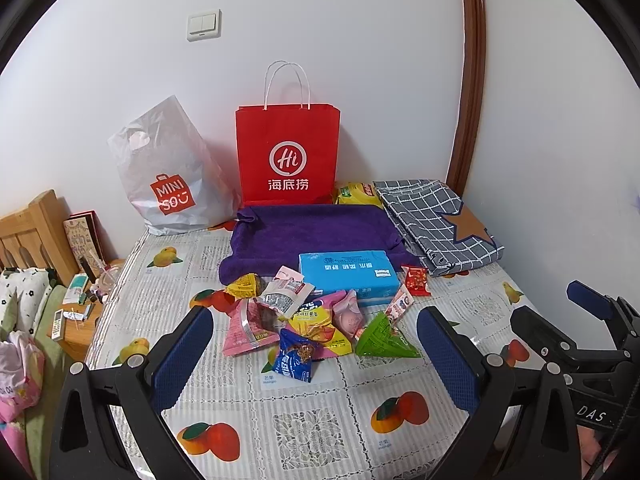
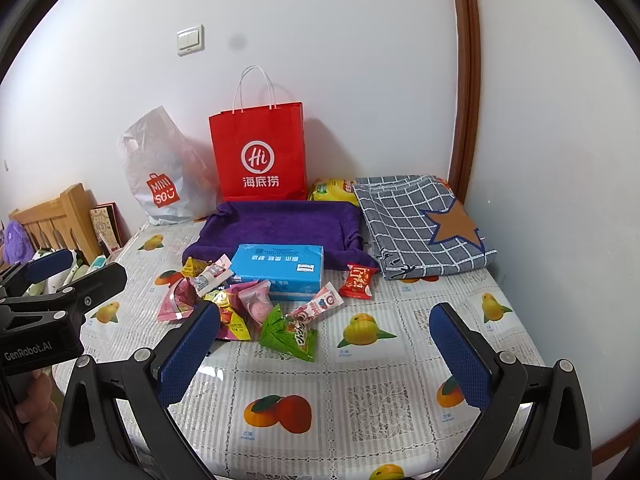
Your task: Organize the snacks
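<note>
A pile of small snack packets [image 1: 304, 320] lies mid-table, also in the right wrist view [image 2: 248, 304]: pink, yellow, blue and a green packet [image 1: 384, 338] [image 2: 286, 336], plus a red packet [image 1: 416, 280] [image 2: 358, 282] set apart. A blue tissue pack [image 1: 348, 278] [image 2: 280, 268] lies behind them. A red paper bag [image 1: 288, 156] [image 2: 258, 152] stands at the wall. My left gripper [image 1: 314, 354] is open, above the table in front of the pile. My right gripper [image 2: 324, 344] is open, to the pile's right.
A purple towel [image 1: 316, 232] and a grey checked cloth [image 1: 436, 224] lie at the back. A white Miniso plastic bag [image 1: 168, 176] stands left of the red bag. A yellow packet [image 1: 356, 194] sits behind the towel. A cluttered nightstand [image 1: 80, 312] and a bed are to the left.
</note>
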Motion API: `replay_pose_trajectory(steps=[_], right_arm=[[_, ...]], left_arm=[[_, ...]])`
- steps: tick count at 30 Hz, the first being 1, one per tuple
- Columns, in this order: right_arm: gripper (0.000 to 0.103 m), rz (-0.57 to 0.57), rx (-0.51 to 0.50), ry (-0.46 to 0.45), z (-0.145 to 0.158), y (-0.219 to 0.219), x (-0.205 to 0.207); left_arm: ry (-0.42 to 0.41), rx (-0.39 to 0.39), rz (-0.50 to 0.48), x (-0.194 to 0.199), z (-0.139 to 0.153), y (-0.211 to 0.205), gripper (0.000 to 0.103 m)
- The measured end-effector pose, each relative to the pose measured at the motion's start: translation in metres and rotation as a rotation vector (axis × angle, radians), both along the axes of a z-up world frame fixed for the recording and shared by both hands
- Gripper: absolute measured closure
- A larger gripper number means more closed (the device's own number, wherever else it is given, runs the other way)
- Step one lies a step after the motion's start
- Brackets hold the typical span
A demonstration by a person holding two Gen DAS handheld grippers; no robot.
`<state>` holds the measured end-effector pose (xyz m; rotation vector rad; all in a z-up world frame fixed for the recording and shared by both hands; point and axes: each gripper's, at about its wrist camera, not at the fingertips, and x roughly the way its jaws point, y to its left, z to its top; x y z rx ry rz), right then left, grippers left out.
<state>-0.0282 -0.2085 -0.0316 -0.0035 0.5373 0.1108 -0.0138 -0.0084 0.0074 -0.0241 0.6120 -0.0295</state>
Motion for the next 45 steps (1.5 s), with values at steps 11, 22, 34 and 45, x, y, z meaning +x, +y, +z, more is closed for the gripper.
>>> replay_pose_trajectory(steps=[11,22,34,45], right_arm=[[0.0,0.003,0.0,-0.002,0.002,0.0,0.001],[0.0,0.017,0.02,0.038,-0.018,-0.001,0.02],[0.002,0.029,0.02,0.156,-0.08,0.003,0.064],[0.01,0.037,0.059,0.262,-0.128,0.001,0.105]], left_arm=[[-0.002,-0.002,-0.001,0.0,-0.001,0.0,0.001],[0.078,-0.003,0.007,0.021,-0.03,0.01,0.001],[0.216,-0.021,-0.024,0.064,-0.117,0.026,0.001],[0.328,-0.012,-0.062,0.098,-0.173,0.026,0.029]])
